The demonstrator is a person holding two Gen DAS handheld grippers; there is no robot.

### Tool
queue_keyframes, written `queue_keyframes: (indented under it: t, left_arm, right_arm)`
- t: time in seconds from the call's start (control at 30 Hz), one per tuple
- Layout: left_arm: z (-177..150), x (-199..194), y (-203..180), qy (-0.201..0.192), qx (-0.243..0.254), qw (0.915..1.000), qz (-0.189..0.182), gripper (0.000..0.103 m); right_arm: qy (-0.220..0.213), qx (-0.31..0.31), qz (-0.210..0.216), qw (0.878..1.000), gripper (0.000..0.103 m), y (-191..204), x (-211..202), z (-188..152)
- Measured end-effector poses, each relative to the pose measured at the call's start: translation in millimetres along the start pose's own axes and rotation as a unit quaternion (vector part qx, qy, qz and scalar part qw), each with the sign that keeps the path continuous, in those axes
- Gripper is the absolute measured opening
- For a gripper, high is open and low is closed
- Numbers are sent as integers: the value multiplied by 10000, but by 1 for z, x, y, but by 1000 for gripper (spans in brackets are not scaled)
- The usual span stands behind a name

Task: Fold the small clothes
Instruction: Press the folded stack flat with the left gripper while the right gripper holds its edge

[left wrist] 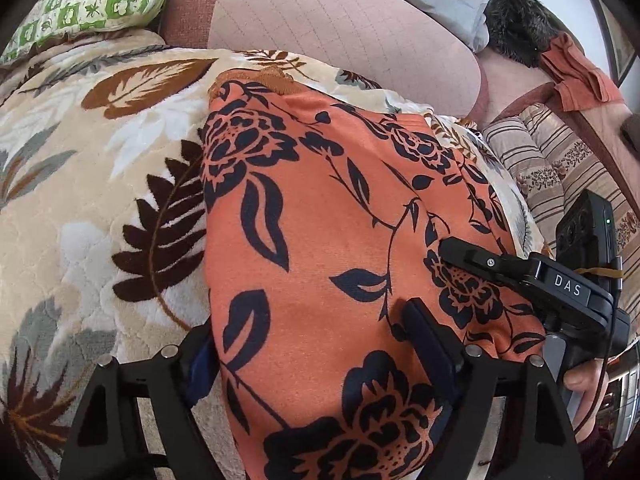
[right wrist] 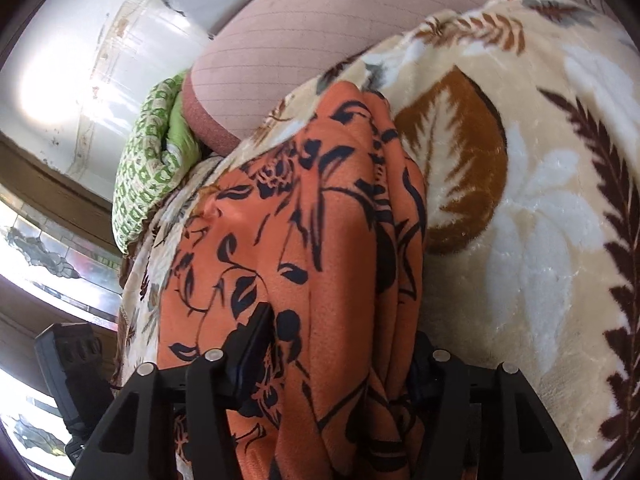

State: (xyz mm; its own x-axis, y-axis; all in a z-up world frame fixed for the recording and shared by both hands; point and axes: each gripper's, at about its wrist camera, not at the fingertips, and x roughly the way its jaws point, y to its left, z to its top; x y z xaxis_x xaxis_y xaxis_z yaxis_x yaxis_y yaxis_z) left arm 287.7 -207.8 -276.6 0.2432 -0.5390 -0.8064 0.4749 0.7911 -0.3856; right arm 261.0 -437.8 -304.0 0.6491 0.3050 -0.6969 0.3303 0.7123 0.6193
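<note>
A plush cream blanket (left wrist: 80, 184) printed with brown, grey and white leaves covers the bed or sofa and carries everything else. Behind it, along the far edge, stands a pink quilted cushion (left wrist: 340, 32), with a green patterned pillow (left wrist: 88, 0) at the far left corner.

On the blanket lies the task's garment, an orange cloth with black flowers (left wrist: 320, 208), spread fairly flat and running from the near edge toward the cushion. Seen from the right wrist, its right side is bunched into several lengthwise ridges.

The left gripper (left wrist: 316, 360) sits at the garment's near end. Its tongs stand wide apart, with the cloth lying across the gap. One finger shows on top of the cloth; the other is tucked at the cloth's left border. The pads do not look pressed together on it.

The right gripper (right wrist: 332, 364) reaches onto the garment's right side. Its tongs are partly apart with the ridged cloth between them; whether the pads actually pinch it cannot be told.

Risks, as a judgement: the tongs may catch the fluffy blanket along with the cloth, dragging both. An uneven pinch on the bunched layers could let some slip, leaving a crooked fold.
</note>
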Motion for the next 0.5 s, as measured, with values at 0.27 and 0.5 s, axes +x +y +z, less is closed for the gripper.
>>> queue_keyframes:
  t: [0.27, 0.5]
  left_arm:
    - [1, 3, -1, -19, -41, 10000, 48, 87]
    - [0, 1, -3, -116, 71, 9999, 106, 80]
  right_arm:
    - [-32, 96, 139, 9999, 64, -5, 3, -1]
    - [-175, -197, -52, 9996, 58, 8, 0, -3]
